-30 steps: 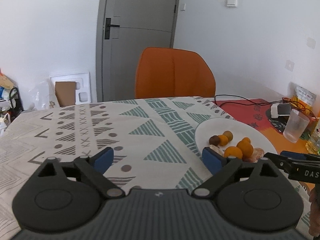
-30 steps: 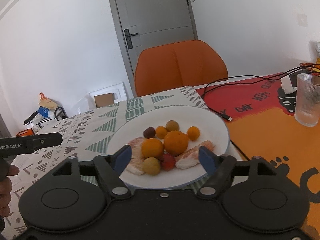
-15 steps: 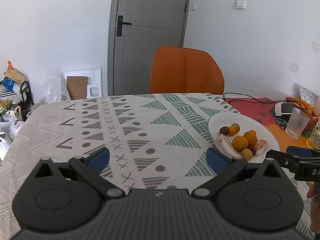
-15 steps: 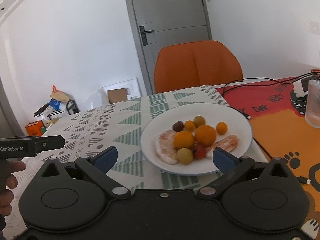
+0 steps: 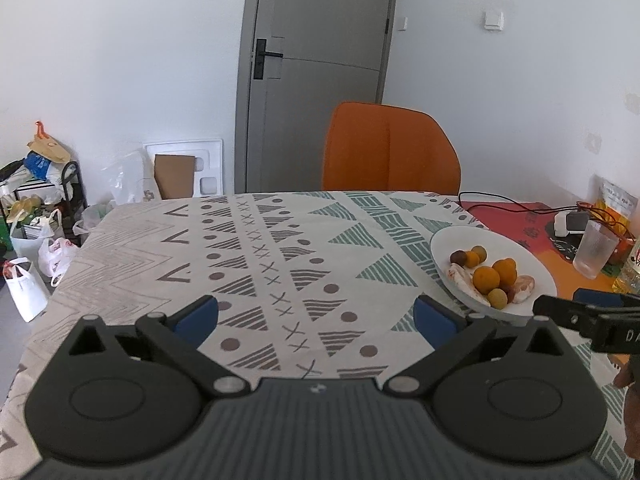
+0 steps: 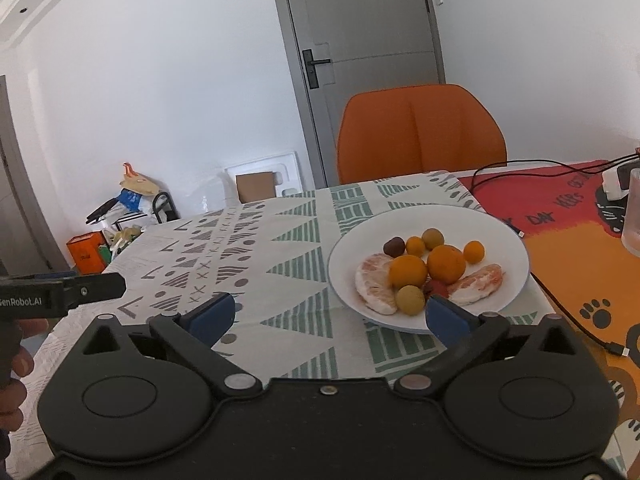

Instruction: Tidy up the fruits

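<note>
Resting on the tabletop (image 6: 280, 264), one white plate (image 6: 508, 240) with two oranges (image 6: 446, 264), two peeled citrus segments (image 6: 374, 280), several smaller fruits, left tongs (image 5: 316, 318) and right tongs (image 6: 328, 316) both spread wide, nothing between them.

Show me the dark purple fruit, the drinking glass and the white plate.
dark purple fruit (image 6: 394, 247), right wrist view, middle of its top.
drinking glass (image 5: 595, 252), left wrist view, ribbed side wall.
white plate (image 6: 502, 240), right wrist view, bare inner surface near far rim.

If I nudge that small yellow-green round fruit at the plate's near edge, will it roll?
Likely: the small yellow-green round fruit looks smooth and spherical. The peeled citrus segment beside it may block it leftward. The white plate rim looks shallow, so it might escape.
</note>
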The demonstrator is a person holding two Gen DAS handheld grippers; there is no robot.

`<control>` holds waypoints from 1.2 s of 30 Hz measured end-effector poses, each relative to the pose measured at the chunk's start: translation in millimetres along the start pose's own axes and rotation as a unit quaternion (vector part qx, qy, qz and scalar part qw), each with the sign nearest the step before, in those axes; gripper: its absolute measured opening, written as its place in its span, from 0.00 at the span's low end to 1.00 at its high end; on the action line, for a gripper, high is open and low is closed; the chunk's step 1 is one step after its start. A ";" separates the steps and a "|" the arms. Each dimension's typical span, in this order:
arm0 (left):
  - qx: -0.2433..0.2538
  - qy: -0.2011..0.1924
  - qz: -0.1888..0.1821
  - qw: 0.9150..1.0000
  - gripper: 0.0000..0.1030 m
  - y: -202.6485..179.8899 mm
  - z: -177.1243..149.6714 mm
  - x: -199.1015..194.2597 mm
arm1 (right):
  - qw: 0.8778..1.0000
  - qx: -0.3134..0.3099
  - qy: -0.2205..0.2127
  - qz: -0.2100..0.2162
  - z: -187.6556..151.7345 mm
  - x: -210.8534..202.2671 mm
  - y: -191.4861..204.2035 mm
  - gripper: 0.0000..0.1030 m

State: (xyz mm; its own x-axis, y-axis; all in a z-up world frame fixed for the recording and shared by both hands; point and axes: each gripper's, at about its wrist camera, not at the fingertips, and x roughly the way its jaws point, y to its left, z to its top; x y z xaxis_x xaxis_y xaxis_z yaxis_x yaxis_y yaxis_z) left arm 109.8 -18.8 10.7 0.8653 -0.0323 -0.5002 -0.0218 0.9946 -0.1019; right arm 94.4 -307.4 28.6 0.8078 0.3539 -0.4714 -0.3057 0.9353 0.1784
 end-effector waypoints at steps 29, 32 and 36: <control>0.011 -0.006 0.006 1.000 1.00 -1.0 -26.3 -48.5 | 1.000 -0.019 -0.004 0.011 -13.8 -51.8 16.7 1.00; 0.012 -0.010 0.006 1.000 1.00 -2.1 -28.2 -52.7 | 1.000 -0.019 -0.001 0.008 -14.9 -51.7 12.5 1.00; 0.009 -0.010 0.006 1.000 1.00 -2.9 -27.8 -53.7 | 1.000 -0.010 -0.002 0.009 -16.6 -52.5 7.4 1.00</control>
State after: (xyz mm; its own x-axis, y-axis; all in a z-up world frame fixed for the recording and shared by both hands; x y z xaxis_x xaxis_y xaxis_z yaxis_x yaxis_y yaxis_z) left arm 49.5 -22.7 14.0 0.8748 -0.0175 -0.4841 -0.0246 0.9965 -0.0805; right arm 41.4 -319.1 40.4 0.8045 0.3704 -0.4643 -0.3297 0.9287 0.1696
